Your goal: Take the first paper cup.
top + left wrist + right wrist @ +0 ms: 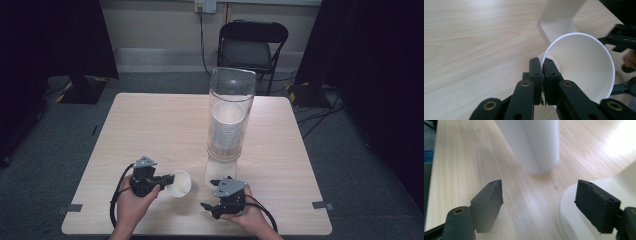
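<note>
A white paper cup [180, 184] lies tilted on its side above the table, mouth toward the person. My left gripper [171, 178] is shut on it. In the left gripper view the two black jaws [543, 68] pinch the cup's rim, one pad inside and one outside the cup [584, 67]. My right gripper [210, 194] is just right of the cup, in front of the dispenser's base. Its jaws stand open [539, 200] with bare tabletop between them. The cup dispenser [231, 95] is a clear tube with a stack of paper cups [227, 127] inside it.
The dispenser's white column [536, 145] and rounded base [571, 220] sit close ahead of the right gripper. The light wooden table [150, 125] stretches out to the left and behind. A black chair [250, 47] stands beyond the table's far edge.
</note>
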